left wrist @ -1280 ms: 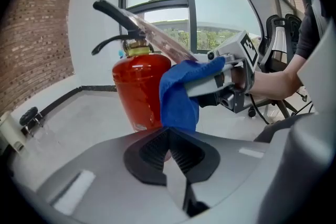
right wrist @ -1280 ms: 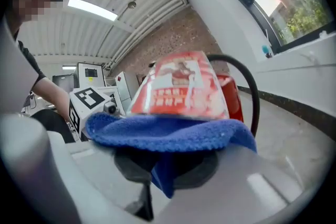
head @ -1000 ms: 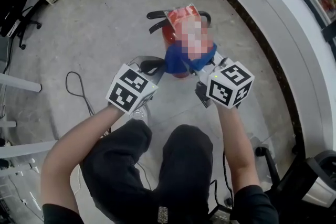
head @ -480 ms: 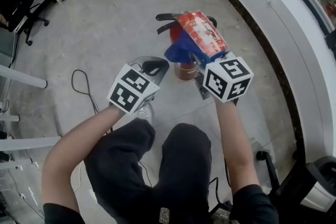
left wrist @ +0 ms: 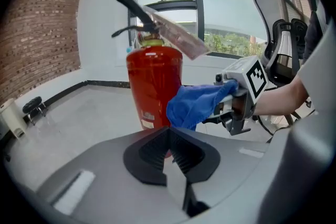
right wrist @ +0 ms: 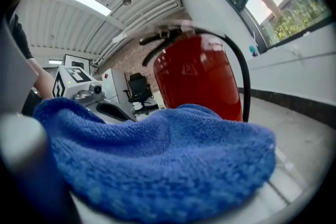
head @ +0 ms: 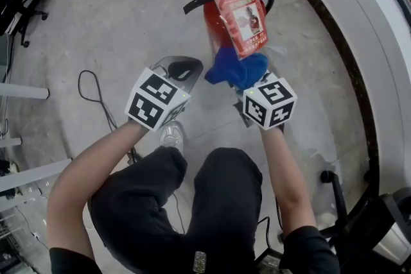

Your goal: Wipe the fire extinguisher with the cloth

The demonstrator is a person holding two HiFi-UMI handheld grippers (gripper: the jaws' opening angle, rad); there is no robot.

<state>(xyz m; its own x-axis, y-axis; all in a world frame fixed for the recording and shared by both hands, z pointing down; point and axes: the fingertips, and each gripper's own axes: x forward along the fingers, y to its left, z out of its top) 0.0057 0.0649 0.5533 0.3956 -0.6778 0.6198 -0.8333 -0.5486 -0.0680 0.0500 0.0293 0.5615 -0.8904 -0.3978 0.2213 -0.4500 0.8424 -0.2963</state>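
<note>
Hidden: A card [head: 243, 16] at the handle covered much of the extinguisher [head: 213, 15] in my head view, and the cloth [head: 234, 70] hid its base there.
Right gripper [left wrist: 233, 105]: It was clamped on the blue cloth, which filled its own view and buried the jaws.
Contact: From the left gripper view the cloth lay against the red cylinder's near side; I could not tell how firmly.
Left gripper [head: 183, 68]: Its jaws were together with nothing between them. It sat low, just beside the cylinder, and I could not judge whether they touched.
Extinguisher: It stood upright on the concrete floor [head: 128, 22], ahead of my knees.
Edges: A dark curved kerb [head: 324, 35] and a white wall ran close on the right.
Room: The floor lay open to the left, apart from a cable [head: 96, 102] loop near my left arm.
</note>
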